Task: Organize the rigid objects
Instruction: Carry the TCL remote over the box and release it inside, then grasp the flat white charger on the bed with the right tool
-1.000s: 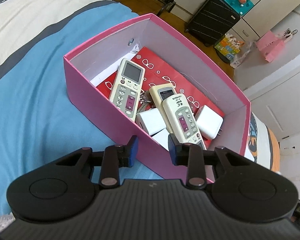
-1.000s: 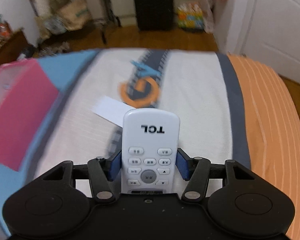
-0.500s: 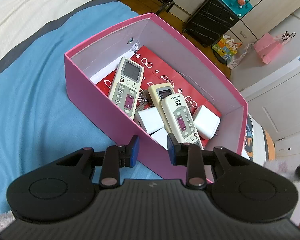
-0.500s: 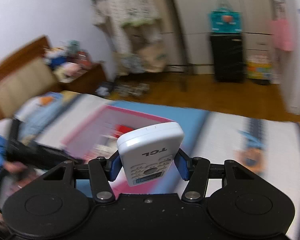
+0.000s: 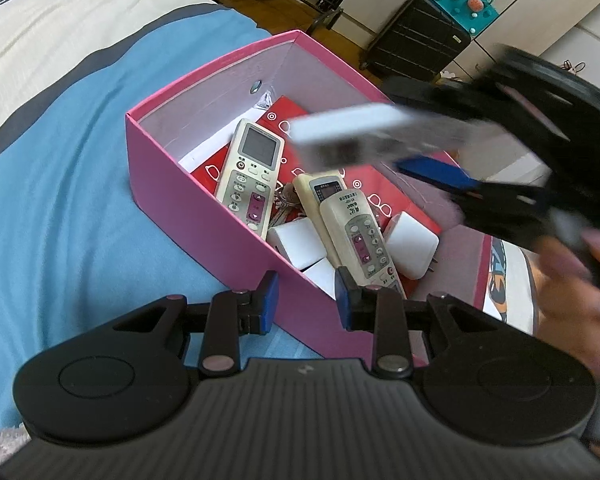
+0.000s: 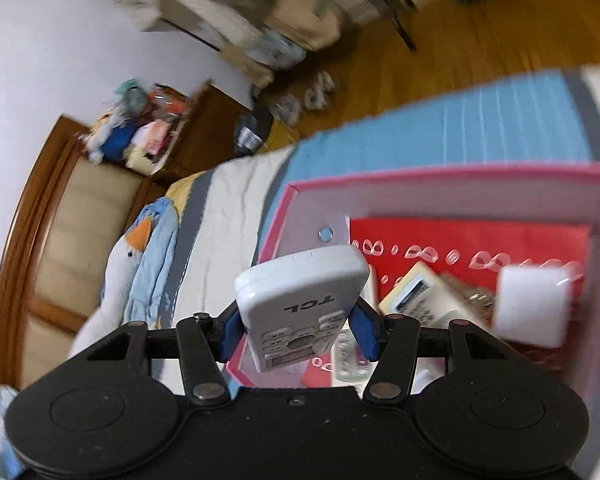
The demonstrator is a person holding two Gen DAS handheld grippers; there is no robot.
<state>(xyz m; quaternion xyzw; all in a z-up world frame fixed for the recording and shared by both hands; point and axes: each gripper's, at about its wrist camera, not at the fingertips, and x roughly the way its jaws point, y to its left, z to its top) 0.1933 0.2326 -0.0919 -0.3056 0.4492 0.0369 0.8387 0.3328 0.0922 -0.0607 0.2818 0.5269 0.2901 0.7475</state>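
Blue bedding [image 5: 60, 208] carries the pink box [image 5: 204, 216], which already contains 3 remotes and some chargers. Above the box, the right gripper [image 6: 296, 330] is clamped on the white TCL remote [image 6: 300, 304], not yet released. The left gripper [image 5: 305, 300] sits at the box's near wall, closed to its narrowest with nothing held.

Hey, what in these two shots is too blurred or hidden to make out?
- Left wrist view: the white remote in the right hand-held gripper is motion-smeared; its buttons are unreadable.
- Right wrist view: the white charger is blurred.
- Both views: items under the cream remotes in the pink box stay hidden.
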